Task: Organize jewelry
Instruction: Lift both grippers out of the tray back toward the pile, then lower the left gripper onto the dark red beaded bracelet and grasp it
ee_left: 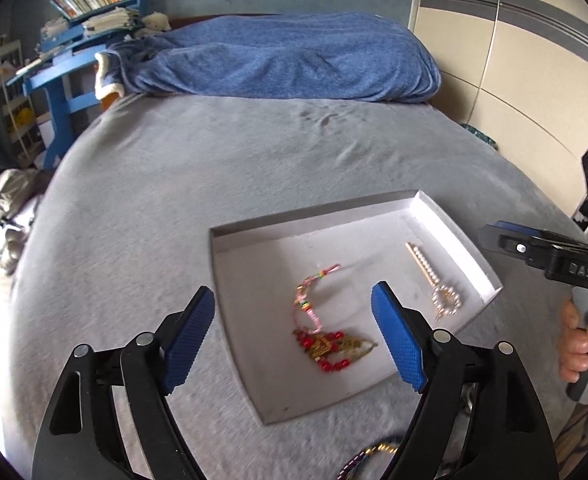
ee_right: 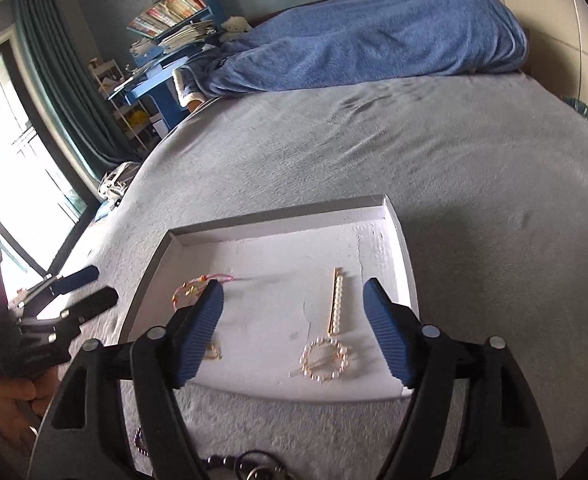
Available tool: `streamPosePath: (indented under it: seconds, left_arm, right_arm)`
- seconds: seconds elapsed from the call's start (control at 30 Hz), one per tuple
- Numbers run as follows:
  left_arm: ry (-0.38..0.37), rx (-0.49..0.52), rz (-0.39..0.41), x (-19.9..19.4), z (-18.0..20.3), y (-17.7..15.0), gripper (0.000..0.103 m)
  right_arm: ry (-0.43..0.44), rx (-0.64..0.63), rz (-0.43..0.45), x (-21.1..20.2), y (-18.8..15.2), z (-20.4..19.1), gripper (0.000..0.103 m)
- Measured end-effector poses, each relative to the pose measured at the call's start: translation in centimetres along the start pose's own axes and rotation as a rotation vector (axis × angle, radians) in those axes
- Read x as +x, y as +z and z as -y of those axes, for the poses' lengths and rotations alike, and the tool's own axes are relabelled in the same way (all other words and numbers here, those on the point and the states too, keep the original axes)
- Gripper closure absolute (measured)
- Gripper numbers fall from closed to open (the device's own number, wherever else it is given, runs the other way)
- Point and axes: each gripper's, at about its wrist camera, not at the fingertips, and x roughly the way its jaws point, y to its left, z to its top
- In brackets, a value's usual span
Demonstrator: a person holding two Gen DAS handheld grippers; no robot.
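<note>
A shallow white box lid (ee_left: 326,216) (ee_right: 278,216) lies on the grey bed. In it are a pink cord necklace with red beads and a gold pendant (ee_left: 326,340) (ee_right: 202,284), a straight pearl hair clip (ee_left: 422,266) (ee_right: 337,300) and a round pearl clip (ee_left: 446,300) (ee_right: 326,360). My left gripper (ee_left: 294,344) is open and empty, just above the necklace. My right gripper (ee_right: 294,328) is open and empty, over the box's near edge by the pearl clips. A beaded piece (ee_left: 370,460) (ee_right: 142,440) lies on the bed outside the box, close to me.
A folded blue blanket (ee_left: 286,60) (ee_right: 374,32) lies at the head of the bed. A blue desk with books (ee_left: 74,40) stands at the far left. Dark beads and metal rings (ee_right: 250,466) lie at the bottom edge. A wall is on the right.
</note>
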Motion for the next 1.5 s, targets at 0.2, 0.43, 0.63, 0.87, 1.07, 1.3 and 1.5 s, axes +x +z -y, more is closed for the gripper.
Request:
streamPosePath:
  seconds: [0.2,0.43,0.63,0.87,1.07,1.3,1.5]
  left_arm:
    - [0.025,-0.006,0.019,-2.4,-0.9,-1.3,0.019]
    - [0.015,-0.001,0.004,-4.6,-0.3,-3.4,0.018]
    - [0.001,0.017,-0.01,-5.8,0.7,-5.9,0.017]
    - [0.005,0.059,-0.06,-5.2,1.6,-8.5,0.017]
    - [-0.018,0.104,-0.116,-4.3,2.1,-11.3,0.017]
    - [-0.04,0.148,-0.14,-3.7,3.4,-12.5,0.017]
    - [-0.075,0.152,-0.147,-2.4,4.2,-12.6,0.041]
  right_arm:
    - [0.001,-0.007,0.01,-1.8,-1.6,-0.5,0.026]
    - [0.006,-0.017,0.0,-3.3,-3.7,-0.7,0.026]
    - [-0.012,-0.019,-0.026,-3.7,-5.7,0.0,0.026]
    - [-0.023,-0.004,-0.047,-3.7,-7.5,0.8,0.026]
    - [-0.041,-0.008,-0.082,-3.3,-9.7,1.2,0.026]
    - [-0.044,-0.025,-0.111,-2.9,-11.0,1.2,0.026]
    - [-0.037,-0.035,-0.127,-2.7,-11.3,0.9,0.026]
